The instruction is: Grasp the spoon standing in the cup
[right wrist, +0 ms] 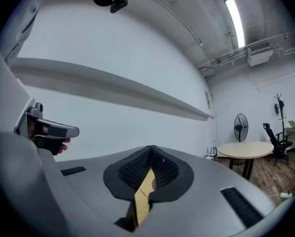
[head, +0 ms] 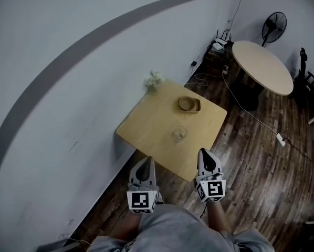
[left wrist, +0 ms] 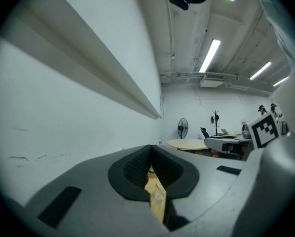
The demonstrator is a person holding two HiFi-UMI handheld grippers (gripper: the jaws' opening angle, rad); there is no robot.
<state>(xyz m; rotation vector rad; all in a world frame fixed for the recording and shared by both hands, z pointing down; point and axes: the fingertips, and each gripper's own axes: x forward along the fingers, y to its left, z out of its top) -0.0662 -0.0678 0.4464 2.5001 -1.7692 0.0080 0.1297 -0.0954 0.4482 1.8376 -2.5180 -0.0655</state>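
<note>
Far left, 7 o'clock of head view: left gripper (head: 147, 163), low over dark floor (head: 251, 161), just short of wooden table (head: 146, 127). Jaws pressed together at the tips in left gripper view, pinching nothing. Through the slit below the tips: sliver of tabletop plus clear cup (head: 180, 134).

At 11 o'clock of cup, at table corner by the grey wall (head: 67, 62): pale flower bunch (head: 154, 79).

Mid-frame: cup upright on table, toward the near edge, at about 12 o'clock from the gap between both grippers, well apart from either. Spoon too small to resolve here, possibly a faint streak inside cup. At 12 to 1 o'clock of cup, apart from it: shallow tan bowl (head: 189, 104).

At 5 o'clock of cup: right gripper (head: 205, 154), at table's near corner, jaws closed tight, empty; only a strip of tabletop behind them in right gripper view.

Far right, 1 o'clock: round table (head: 262, 67), standing fan (head: 273, 28) beyond it.
</note>
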